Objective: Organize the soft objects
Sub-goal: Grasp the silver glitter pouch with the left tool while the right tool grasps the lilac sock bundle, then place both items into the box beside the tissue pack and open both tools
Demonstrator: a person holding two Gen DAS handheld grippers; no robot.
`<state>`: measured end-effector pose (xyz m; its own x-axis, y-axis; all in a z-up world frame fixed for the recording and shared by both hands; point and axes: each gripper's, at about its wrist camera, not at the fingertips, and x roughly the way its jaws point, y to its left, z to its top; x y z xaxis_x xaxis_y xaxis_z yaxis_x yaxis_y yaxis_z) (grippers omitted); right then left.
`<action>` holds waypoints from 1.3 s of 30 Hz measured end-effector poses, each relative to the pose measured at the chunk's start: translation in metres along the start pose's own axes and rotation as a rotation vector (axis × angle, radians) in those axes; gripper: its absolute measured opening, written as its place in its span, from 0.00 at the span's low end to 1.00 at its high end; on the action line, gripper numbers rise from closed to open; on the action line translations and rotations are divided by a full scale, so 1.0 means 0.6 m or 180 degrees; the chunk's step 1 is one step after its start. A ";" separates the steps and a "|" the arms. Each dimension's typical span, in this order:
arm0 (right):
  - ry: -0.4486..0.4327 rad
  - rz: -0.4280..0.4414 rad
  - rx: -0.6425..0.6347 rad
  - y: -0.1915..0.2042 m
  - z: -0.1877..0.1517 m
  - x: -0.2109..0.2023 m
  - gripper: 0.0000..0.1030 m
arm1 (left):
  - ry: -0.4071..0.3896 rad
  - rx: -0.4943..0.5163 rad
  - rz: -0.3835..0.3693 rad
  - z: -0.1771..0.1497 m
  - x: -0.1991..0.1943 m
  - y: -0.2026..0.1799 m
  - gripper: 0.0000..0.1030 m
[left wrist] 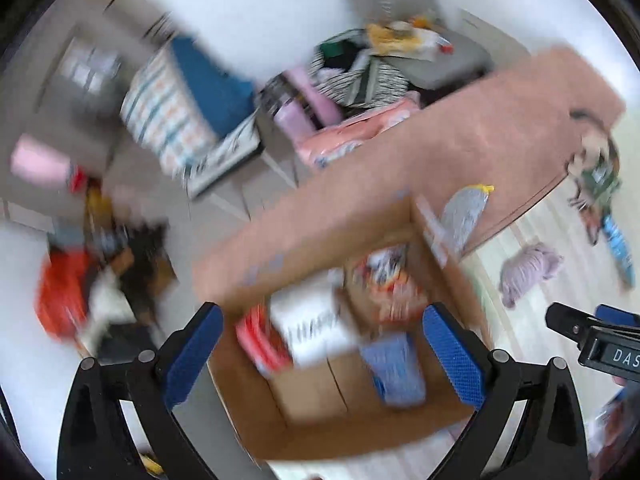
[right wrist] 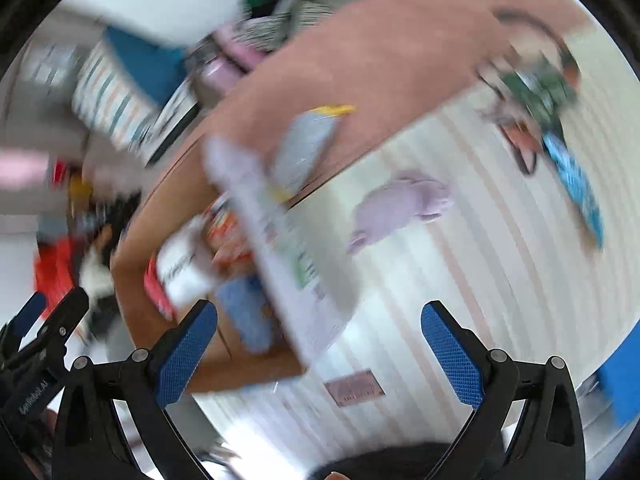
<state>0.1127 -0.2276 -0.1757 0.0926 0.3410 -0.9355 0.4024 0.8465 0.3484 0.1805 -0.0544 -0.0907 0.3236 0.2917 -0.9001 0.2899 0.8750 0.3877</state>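
Observation:
Both views are smeared by motion. My left gripper [left wrist: 324, 356] is open and hangs over an open cardboard box [left wrist: 360, 436], with nothing between its blue pads. In the box lie a white pack [left wrist: 316, 320], a red item [left wrist: 260, 340] and a light blue soft item [left wrist: 396, 368]. My right gripper [right wrist: 320, 352] is open and empty, above the box's right edge [right wrist: 240, 372] and its raised flap [right wrist: 280, 260]. A lilac plush toy [right wrist: 404, 204] [left wrist: 528, 272] lies on the striped mat to the right of the box. A green and blue toy [right wrist: 552, 96] lies farther off.
A pinkish-brown rug [left wrist: 480, 140] runs behind the box. Beyond it stand a striped bin with a blue lining [left wrist: 168, 120], pink packs [left wrist: 344, 136] and a pile of clothes [left wrist: 360, 64]. Orange and dark items [left wrist: 68, 292] crowd the left. A silver pouch [right wrist: 304, 148] lies by the flap.

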 end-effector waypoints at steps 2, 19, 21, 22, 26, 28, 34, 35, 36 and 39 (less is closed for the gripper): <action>0.0041 0.0028 0.0293 -0.040 0.032 0.024 1.00 | 0.0055 0.0400 0.0028 0.065 0.033 -0.053 0.99; 0.0552 0.0264 0.1452 -0.158 0.138 0.215 0.91 | 0.1494 0.1923 -0.0368 0.217 0.353 -0.296 0.99; 0.0600 0.0243 0.1467 -0.158 0.140 0.228 0.90 | 0.1606 0.1848 -0.0554 0.222 0.361 -0.303 0.99; 0.0615 0.0232 0.1472 -0.158 0.140 0.232 0.89 | 0.1624 0.1839 -0.0557 0.223 0.362 -0.305 0.99; 0.0661 0.0193 0.1422 -0.147 0.138 0.248 0.84 | 0.1674 0.1962 -0.0527 0.208 0.369 -0.319 0.95; 0.0671 0.0153 0.1405 -0.144 0.138 0.254 0.76 | 0.1705 0.1954 -0.0526 0.199 0.367 -0.316 0.82; 0.0710 -0.0056 0.1251 -0.130 0.148 0.263 0.45 | 0.1743 0.1971 -0.0393 0.171 0.373 -0.313 0.50; 0.0712 -0.0097 0.1214 -0.127 0.149 0.264 0.45 | 0.1722 0.1946 -0.0390 0.170 0.371 -0.312 0.49; 0.0705 -0.0119 0.1172 -0.123 0.149 0.265 0.41 | 0.1722 0.1897 -0.0385 0.171 0.369 -0.310 0.48; 0.0670 -0.0189 0.1034 -0.115 0.160 0.261 0.32 | 0.1658 0.1759 -0.0416 0.176 0.358 -0.301 0.47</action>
<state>0.1871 -0.2716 -0.3520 -0.1148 0.4002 -0.9092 0.6720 0.7053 0.2256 0.2929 -0.1907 -0.3328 -0.1703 0.4633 -0.8697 0.7487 0.6346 0.1915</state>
